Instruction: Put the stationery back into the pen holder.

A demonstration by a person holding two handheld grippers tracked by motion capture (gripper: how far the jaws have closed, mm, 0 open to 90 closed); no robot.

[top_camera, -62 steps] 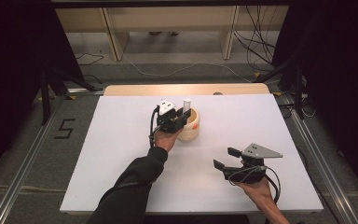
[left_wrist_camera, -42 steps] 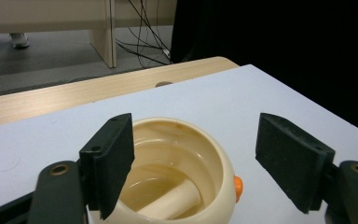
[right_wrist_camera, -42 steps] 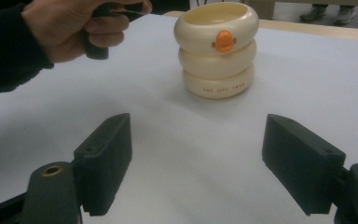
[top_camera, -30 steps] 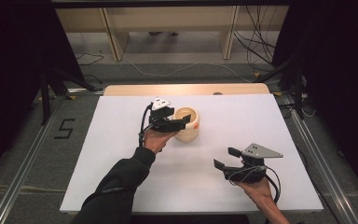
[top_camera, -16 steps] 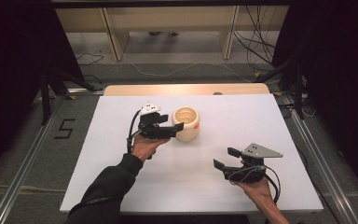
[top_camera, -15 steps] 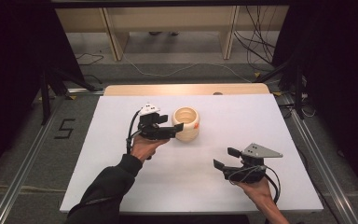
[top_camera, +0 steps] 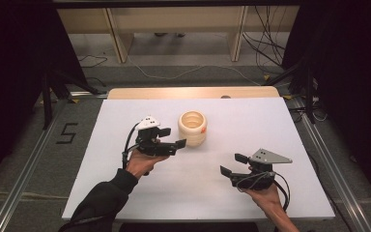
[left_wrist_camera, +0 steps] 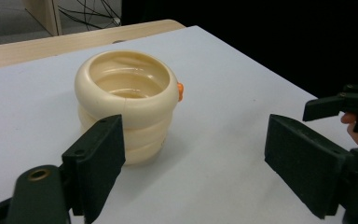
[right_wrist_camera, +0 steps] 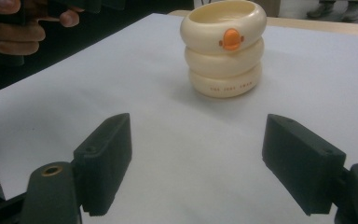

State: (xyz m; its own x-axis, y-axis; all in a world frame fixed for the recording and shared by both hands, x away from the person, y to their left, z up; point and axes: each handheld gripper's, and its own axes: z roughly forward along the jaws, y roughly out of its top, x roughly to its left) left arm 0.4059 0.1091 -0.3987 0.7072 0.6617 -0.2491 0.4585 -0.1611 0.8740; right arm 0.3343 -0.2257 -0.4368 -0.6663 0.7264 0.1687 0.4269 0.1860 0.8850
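The cream ribbed cup stands upright on the white table, just past the tips of my left gripper and a little to the far side of them. It looks like three fat rings stacked one on another, open at the top, with a small orange knob on the side that faces my right gripper. In the left gripper view the cup sits ahead and to the left: my left-hand jaw overlaps its lower rings in the picture, but nothing lies between the jaws and neither pad presses on it. Those jaws have just been opening and now stand wide apart, with only bare table between them.

My right gripper rests low over the near right part of the table, well apart from the cup, its jaws spread wide too and empty. In the right gripper view the cup stands straight ahead and farther off, between the lines of the two jaws, with small lettering on its lowest ring that I cannot read. My left hand shows at the upper left corner there.

Beyond the cup runs the wooden edge of the table, and past it the floor with loose cables.
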